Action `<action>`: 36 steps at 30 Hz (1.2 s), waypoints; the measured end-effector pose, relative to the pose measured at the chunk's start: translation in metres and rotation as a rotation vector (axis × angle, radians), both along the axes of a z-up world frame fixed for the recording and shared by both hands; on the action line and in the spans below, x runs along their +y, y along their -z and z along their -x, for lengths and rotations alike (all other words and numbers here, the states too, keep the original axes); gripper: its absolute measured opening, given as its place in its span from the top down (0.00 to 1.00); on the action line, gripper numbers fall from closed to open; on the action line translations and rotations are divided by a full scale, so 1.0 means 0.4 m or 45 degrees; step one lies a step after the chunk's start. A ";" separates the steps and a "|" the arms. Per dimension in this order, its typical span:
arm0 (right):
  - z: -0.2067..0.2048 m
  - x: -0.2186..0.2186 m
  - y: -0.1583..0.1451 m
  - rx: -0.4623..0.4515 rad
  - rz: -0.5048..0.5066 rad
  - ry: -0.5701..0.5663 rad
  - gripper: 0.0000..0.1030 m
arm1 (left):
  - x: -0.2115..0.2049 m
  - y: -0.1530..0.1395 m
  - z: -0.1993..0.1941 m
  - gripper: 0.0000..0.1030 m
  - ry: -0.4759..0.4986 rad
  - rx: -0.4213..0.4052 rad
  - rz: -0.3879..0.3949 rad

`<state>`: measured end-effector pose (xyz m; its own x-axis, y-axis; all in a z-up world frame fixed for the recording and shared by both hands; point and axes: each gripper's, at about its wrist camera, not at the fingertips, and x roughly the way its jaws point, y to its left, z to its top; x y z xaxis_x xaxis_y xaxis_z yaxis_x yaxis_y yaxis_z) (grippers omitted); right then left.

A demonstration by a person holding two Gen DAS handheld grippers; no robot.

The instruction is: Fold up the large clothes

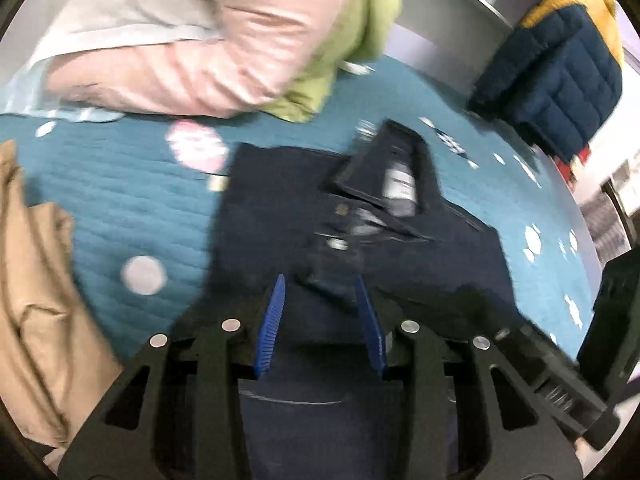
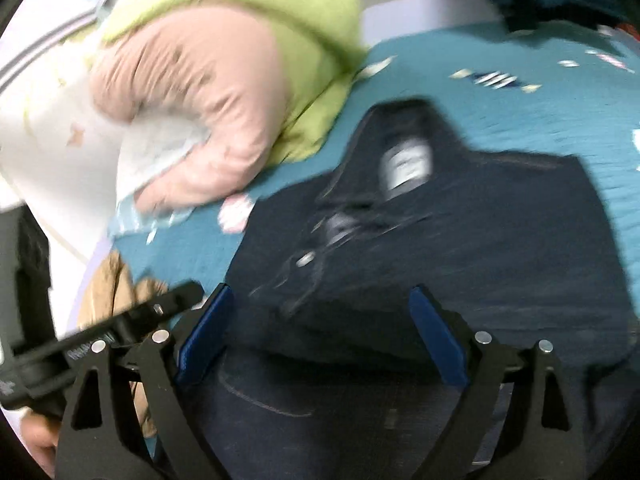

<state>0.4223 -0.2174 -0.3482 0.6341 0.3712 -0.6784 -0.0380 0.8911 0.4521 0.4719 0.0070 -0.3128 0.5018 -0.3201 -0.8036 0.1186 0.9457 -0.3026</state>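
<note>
A dark navy jacket (image 1: 360,248) lies folded on the teal quilted bedspread (image 1: 132,204), collar and white label facing up. It also shows in the right wrist view (image 2: 460,240). My left gripper (image 1: 320,284) is open over the jacket's near edge, blue pads apart with nothing between them. My right gripper (image 2: 320,296) is open wide above the jacket's near part, empty. Both views are blurred by motion.
A pink and green padded garment pile (image 1: 224,40) lies at the back. A tan garment (image 1: 32,280) lies at the left. A navy and yellow puffer jacket (image 1: 556,76) sits at the far right. The other gripper's black frame (image 2: 100,340) shows at the left of the right wrist view.
</note>
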 end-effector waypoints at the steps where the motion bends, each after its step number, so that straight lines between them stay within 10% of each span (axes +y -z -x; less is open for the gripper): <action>1: 0.002 -0.038 0.000 0.001 0.028 0.048 0.19 | -0.024 0.006 -0.008 0.62 0.032 0.011 0.007; 7: 0.021 -0.266 0.106 0.194 -0.015 0.282 0.79 | -0.150 0.085 -0.065 0.54 0.174 0.118 -0.008; 13: 0.045 -0.382 0.269 0.372 -0.053 0.391 1.00 | -0.189 0.197 -0.105 0.53 0.207 0.255 -0.032; 21: 0.010 -0.407 0.192 0.345 -0.181 0.324 0.89 | -0.114 0.119 -0.131 0.46 0.181 0.208 0.134; 24: -0.039 -0.428 0.166 0.327 -0.171 0.313 0.59 | -0.029 0.064 -0.179 0.31 0.079 0.145 0.154; 36: -0.253 -0.482 0.203 0.441 -0.027 0.275 0.56 | 0.139 0.166 -0.437 0.31 -0.153 0.404 0.045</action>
<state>0.5236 -0.4100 -0.4296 0.4346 0.2709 -0.8589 0.3066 0.8522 0.4239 0.6465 0.0626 -0.3793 0.2646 -0.3041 -0.9151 -0.0984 0.9355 -0.3394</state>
